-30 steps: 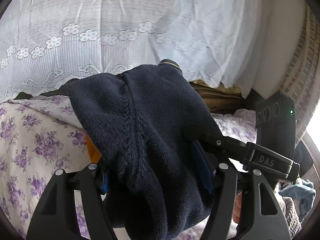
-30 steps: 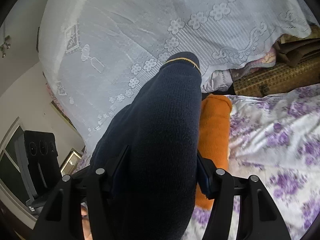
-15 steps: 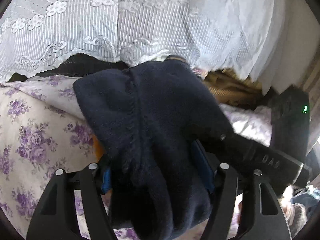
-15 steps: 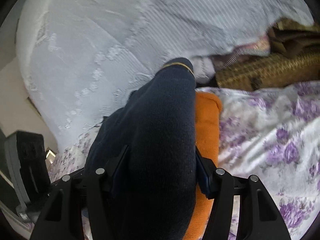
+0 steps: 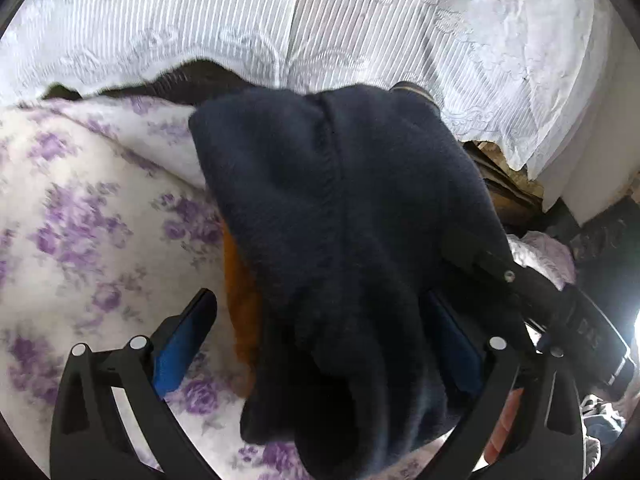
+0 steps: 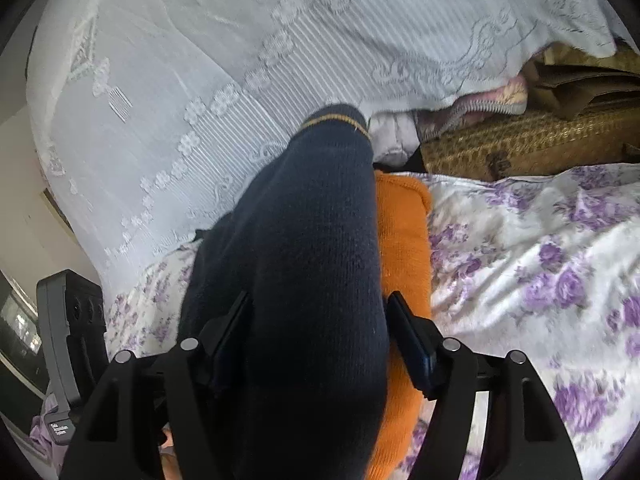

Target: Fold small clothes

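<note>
Both claws have just been opening around the navy sweater (image 5: 344, 216), left claw (image 5: 320, 344) wide, right claw (image 6: 320, 336) partly, atop an orange garment (image 6: 404, 236).

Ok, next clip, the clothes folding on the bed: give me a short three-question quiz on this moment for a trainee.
1. True or false: both pads of the left gripper press on the dark navy knitted garment.
2. What lies directly beneath that garment? A) an orange knitted cloth B) a green plastic tray C) a wooden board
3. Fill in: the white bedspread carries ____ flowers.
Key: 1 false: the jaws have just been opening; the garment lies between them, and the blue pad on the picture's left stands clear of it. 2 A. 3 purple.
</note>
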Motion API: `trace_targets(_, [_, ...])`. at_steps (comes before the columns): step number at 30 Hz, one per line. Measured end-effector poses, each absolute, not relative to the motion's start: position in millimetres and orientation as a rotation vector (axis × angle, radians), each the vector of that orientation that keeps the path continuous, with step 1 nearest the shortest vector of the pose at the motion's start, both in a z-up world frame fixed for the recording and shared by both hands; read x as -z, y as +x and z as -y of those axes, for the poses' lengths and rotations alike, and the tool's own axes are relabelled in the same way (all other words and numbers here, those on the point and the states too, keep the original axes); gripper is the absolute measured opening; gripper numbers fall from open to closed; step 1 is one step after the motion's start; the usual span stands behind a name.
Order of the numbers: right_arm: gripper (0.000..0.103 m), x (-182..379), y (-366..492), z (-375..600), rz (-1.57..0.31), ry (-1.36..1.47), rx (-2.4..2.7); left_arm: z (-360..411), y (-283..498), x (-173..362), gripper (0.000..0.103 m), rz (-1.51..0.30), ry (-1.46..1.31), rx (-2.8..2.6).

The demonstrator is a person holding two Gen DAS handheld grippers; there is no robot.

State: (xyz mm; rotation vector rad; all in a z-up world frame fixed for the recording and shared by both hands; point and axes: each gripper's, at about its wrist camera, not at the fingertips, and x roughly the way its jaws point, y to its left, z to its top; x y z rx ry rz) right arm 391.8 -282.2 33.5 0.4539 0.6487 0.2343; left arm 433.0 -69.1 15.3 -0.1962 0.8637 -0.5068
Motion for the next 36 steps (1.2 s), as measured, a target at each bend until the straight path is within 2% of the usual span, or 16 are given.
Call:
trace_targets(4, [0.074,-31,371,288,-0.628,0.508,-0.197,68,413,-20,0.099,-0.84,-0.125,0.443])
trace_targets(11, [0.074,-20,330,280,-0.615,0.472,-0.165,51,373,-21,0.099,-0.797,-0.126,0.323])
trace_targets(21, [0.075,-30,251,259,-0.441,0.309,-0.053,47,302,-21,0.099,-0.682,0.002,0.121])
trace_targets(23, [0.078,-33,242,257,-0.418,0.291,-0.046,45,295,-24,0.099,-0.676,0.003,0.123])
trace_targets(36, [0.08,-26,195,253,-0.435,0.267,-0.027,29,241,-33,0.099,-0.646,-0.015,0.111])
